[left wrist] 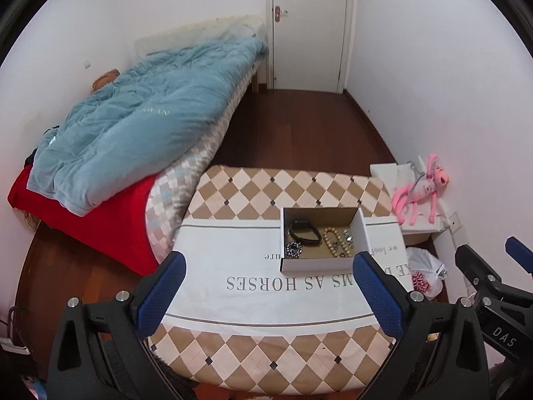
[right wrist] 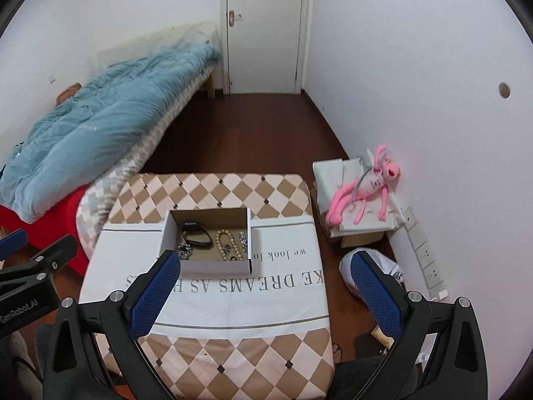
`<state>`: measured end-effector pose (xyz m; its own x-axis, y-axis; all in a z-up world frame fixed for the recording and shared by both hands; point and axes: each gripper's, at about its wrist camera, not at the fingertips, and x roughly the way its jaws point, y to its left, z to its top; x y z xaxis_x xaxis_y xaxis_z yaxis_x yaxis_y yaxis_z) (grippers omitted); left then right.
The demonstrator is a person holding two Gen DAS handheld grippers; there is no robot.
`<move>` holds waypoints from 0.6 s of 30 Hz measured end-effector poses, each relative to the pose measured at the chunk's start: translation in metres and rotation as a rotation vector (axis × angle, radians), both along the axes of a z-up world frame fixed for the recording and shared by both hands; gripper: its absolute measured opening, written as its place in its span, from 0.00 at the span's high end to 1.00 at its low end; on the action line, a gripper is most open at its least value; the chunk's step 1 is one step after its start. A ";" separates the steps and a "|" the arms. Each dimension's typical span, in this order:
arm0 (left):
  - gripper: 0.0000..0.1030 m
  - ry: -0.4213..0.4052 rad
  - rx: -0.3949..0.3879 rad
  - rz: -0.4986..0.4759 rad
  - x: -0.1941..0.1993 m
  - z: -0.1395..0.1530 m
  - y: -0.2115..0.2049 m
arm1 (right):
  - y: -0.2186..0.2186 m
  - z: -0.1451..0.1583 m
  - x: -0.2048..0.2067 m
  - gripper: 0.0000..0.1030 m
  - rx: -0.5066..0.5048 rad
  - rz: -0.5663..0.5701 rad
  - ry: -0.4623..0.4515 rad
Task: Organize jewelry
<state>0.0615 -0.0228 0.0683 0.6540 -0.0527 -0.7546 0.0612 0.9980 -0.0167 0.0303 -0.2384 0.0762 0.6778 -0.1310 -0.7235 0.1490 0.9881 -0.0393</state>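
A shallow white cardboard box with a brown inside (left wrist: 321,263) (right wrist: 213,265) sits open on a white cloth printed with grey lettering (left wrist: 233,266) (right wrist: 283,286), which lies across a table covered in a tan-and-cream diamond pattern (left wrist: 266,183) (right wrist: 213,186). Inside the box lie a black band-like bracelet (left wrist: 303,231) (right wrist: 196,233), a string of pale wooden beads (left wrist: 333,238) (right wrist: 222,240), a silver chain bracelet (left wrist: 293,250) (right wrist: 184,250) and small silver pieces (left wrist: 347,235) (right wrist: 243,238). The left gripper (left wrist: 269,291) hovers before the box, blue-padded jaws wide apart, holding nothing; the right gripper (right wrist: 263,290) likewise hangs spread and empty. Left stands a bed with a light-blue quilt (left wrist: 133,123) (right wrist: 100,116); right, a pink plush toy (left wrist: 419,190) (right wrist: 363,190) lies near the wall.
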 end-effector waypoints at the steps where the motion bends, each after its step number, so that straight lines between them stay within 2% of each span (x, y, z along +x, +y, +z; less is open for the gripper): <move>1: 0.01 -0.005 -0.003 0.002 -0.003 0.004 0.001 | 0.001 0.004 -0.004 0.00 0.000 0.002 -0.006; 9: 0.01 -0.023 -0.024 -0.007 -0.023 0.025 0.004 | 0.002 0.036 -0.033 0.00 0.021 -0.001 -0.058; 18: 0.01 0.029 -0.025 -0.010 -0.022 0.014 -0.002 | 0.006 0.037 -0.036 0.00 0.036 0.020 -0.019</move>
<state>0.0400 -0.0244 0.0827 0.6312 -0.0783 -0.7716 0.0700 0.9966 -0.0439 -0.0053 -0.2328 0.1128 0.6939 -0.0913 -0.7143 0.1291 0.9916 -0.0013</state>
